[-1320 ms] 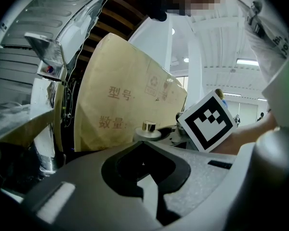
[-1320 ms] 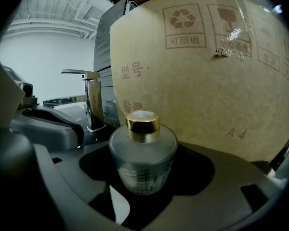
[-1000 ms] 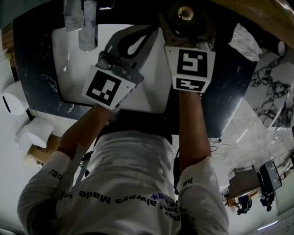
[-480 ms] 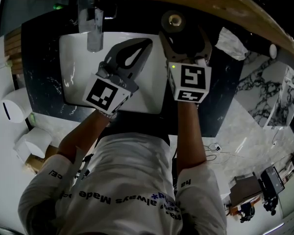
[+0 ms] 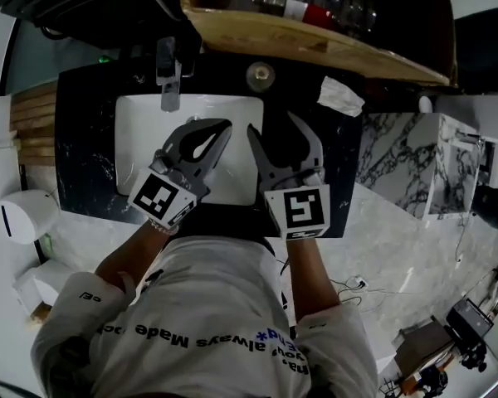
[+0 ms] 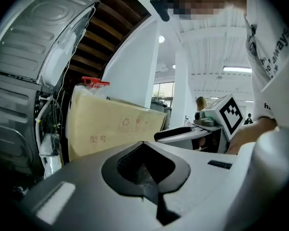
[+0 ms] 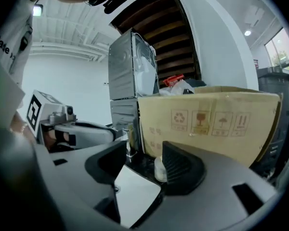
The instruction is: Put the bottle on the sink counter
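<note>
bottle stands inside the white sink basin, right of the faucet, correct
No. The bottle stands on the dark counter behind the sink, not inside the basin. It is right of the faucet, as the head view shows.

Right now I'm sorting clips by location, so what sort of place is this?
Likely a washroom, perhaps a mock-up: a white sink set in a black counter, a faucet over it, and a wooden shelf above.
</note>
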Available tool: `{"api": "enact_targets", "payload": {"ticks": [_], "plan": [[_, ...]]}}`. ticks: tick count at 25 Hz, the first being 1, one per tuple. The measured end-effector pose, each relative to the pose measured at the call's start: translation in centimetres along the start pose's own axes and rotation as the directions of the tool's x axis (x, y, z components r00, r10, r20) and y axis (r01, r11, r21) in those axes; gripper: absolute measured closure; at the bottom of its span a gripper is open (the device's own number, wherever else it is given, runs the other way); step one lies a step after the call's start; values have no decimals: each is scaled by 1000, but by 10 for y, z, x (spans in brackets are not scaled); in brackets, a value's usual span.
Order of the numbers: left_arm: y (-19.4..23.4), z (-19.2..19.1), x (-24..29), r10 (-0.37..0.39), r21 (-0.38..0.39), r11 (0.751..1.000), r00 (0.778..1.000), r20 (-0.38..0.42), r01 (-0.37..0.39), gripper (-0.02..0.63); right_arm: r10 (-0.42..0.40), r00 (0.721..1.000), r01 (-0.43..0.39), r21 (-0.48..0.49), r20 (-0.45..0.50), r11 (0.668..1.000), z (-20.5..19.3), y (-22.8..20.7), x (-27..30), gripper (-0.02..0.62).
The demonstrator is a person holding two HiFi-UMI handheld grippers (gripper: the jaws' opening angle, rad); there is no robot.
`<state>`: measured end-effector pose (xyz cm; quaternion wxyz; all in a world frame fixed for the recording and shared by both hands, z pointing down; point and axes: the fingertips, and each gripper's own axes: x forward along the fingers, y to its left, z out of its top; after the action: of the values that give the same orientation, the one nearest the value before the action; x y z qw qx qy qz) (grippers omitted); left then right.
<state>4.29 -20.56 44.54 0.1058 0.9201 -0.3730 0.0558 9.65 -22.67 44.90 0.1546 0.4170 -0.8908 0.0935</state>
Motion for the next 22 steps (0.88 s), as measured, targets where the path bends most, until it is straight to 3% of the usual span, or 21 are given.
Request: {"api": "enact_targets", "payload": {"ticks": [12, 22], "plan": [[-66, 95, -56, -123, 79, 990, 989, 88, 116, 604, 105, 990, -99, -56, 99, 993, 77, 54, -92, 486], [-115, 130, -98, -175, 78, 983, 978, 114, 167, 604, 147, 976, -137, -72, 162, 988, 119, 102, -146, 539]]}}
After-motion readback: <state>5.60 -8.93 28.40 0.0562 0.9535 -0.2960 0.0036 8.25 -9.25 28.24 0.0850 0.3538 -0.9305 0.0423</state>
